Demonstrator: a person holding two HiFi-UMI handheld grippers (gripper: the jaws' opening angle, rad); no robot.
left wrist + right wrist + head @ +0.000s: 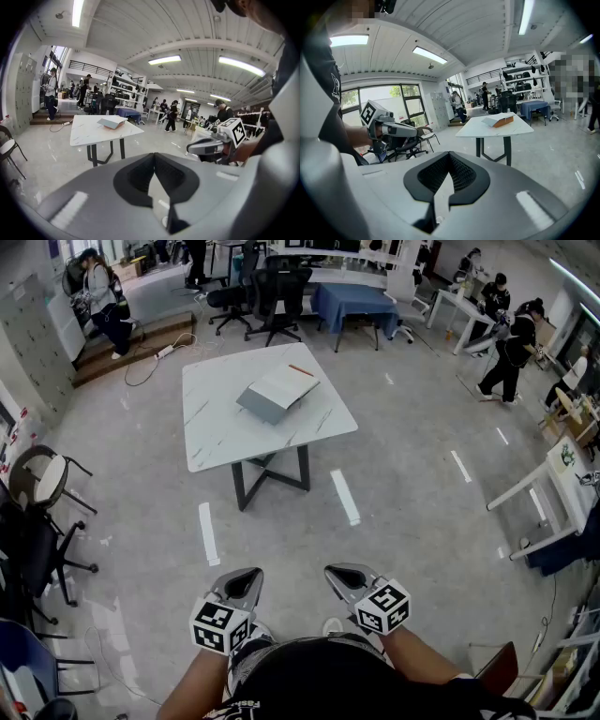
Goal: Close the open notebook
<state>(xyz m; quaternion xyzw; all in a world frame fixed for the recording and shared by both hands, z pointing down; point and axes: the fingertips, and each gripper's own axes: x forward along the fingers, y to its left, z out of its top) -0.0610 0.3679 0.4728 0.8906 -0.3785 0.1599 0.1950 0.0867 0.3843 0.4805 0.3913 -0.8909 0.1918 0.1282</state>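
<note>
The notebook (277,390) lies on a white marble table (225,437) far ahead of me, with a grey cover and white pages showing. It also shows small in the left gripper view (112,122) and in the right gripper view (499,121), where an orange edge is visible. My left gripper (246,576) and right gripper (341,574) are held low, close to my body, over bare floor and well short of the table. Both are shut with nothing between the jaws. The left gripper's tips (153,157) meet, and so do the right's (449,157).
White tape strips (345,496) mark the grey floor between me and the table. Office chairs (42,521) stand at the left. Behind the table are a blue-draped table (354,304) and black chairs (272,296). People and desks (553,484) are at the right.
</note>
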